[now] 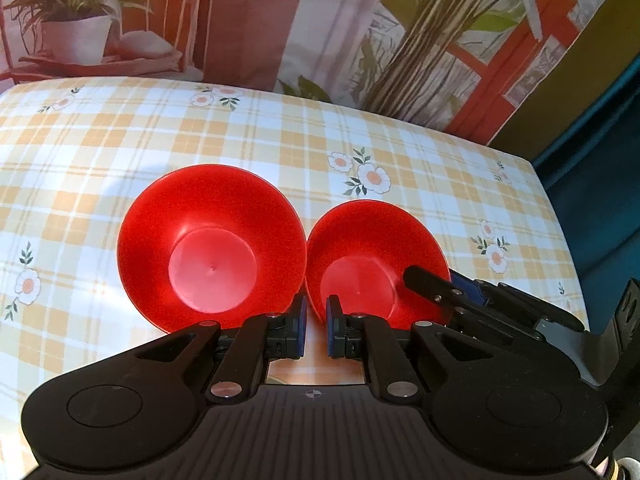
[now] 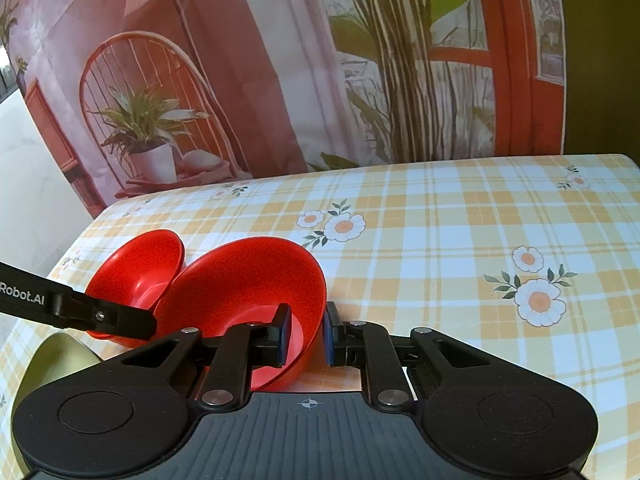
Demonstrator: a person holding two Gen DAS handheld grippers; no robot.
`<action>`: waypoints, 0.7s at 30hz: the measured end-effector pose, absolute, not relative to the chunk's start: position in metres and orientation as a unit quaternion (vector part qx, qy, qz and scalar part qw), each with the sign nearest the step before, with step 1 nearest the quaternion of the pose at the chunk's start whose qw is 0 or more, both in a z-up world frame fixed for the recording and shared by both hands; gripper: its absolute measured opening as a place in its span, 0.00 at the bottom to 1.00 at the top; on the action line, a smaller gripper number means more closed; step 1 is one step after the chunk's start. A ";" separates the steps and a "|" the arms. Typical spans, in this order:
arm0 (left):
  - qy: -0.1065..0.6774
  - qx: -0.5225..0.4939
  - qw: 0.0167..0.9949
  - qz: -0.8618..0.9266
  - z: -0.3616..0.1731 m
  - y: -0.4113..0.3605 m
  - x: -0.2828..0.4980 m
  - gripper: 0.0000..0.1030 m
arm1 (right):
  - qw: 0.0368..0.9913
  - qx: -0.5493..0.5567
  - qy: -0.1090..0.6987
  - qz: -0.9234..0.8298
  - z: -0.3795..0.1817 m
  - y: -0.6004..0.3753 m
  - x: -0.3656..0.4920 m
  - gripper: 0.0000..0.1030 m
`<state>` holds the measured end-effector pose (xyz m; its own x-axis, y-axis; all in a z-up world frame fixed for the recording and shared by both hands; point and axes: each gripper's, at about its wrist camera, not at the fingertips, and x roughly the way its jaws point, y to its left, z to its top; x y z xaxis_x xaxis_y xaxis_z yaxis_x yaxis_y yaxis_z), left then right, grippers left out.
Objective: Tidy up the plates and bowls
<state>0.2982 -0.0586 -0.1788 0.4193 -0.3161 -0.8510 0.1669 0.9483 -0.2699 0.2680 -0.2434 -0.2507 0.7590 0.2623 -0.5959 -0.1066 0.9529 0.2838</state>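
Note:
Two red bowls sit side by side on the checked tablecloth. In the left wrist view the larger red bowl (image 1: 212, 248) is on the left and the smaller red bowl (image 1: 376, 264) on the right, rims almost touching. My left gripper (image 1: 316, 332) is nearly closed, its pads at the gap between the two rims, gripping nothing. My right gripper (image 2: 306, 336) straddles the near wall of the smaller red bowl (image 2: 248, 284), one finger inside and one outside, shut on its rim; it also shows in the left wrist view (image 1: 436, 292). The larger bowl (image 2: 136, 264) lies behind.
The table (image 1: 120, 132) carries a yellow and white checked cloth with flowers. A printed backdrop hangs behind its far edge. A pale green dish (image 2: 52, 364) sits at the near left in the right wrist view. The table's right edge (image 1: 560, 216) drops off to dark blue.

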 end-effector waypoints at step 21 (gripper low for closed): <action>0.458 0.002 0.869 -0.188 -0.172 -0.089 0.276 0.13 | 0.936 0.158 0.309 0.065 -0.242 -0.265 0.247 0.15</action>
